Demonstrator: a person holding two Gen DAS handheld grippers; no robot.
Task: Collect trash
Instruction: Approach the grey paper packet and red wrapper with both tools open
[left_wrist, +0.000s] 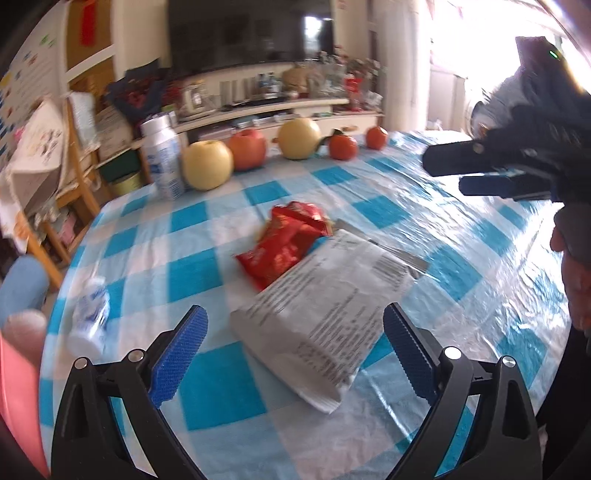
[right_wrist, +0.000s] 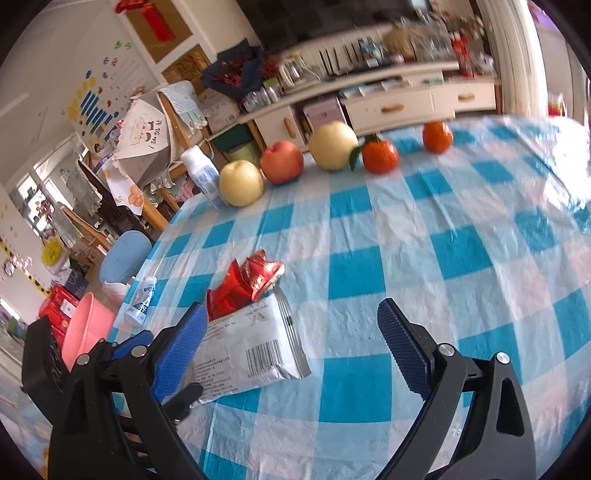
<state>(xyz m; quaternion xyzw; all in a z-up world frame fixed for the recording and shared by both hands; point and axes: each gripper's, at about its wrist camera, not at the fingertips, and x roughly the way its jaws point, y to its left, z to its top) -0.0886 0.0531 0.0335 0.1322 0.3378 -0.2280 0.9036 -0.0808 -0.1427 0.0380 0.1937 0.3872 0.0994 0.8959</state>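
Both my claws, left claw (left_wrist: 291, 339) and right claw (right_wrist: 293, 334), gape empty; two wrappers, silver wrapper (left_wrist: 325, 310) and red wrapper (left_wrist: 284, 243), mid-counter (right_wrist: 443, 240); far edge holds five fruits (right_wrist: 332, 146).

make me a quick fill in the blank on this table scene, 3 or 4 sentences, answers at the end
1. The red wrapper lies partly under the ____ packet beside it.
2. The left gripper has its jaws ____ around the near end of the silver packet.
3. The small white bottle near the table's edge lies on its ____.
4. The row of fruit at the far edge ends with two ____ on the right.

Missing words: silver; open; side; oranges
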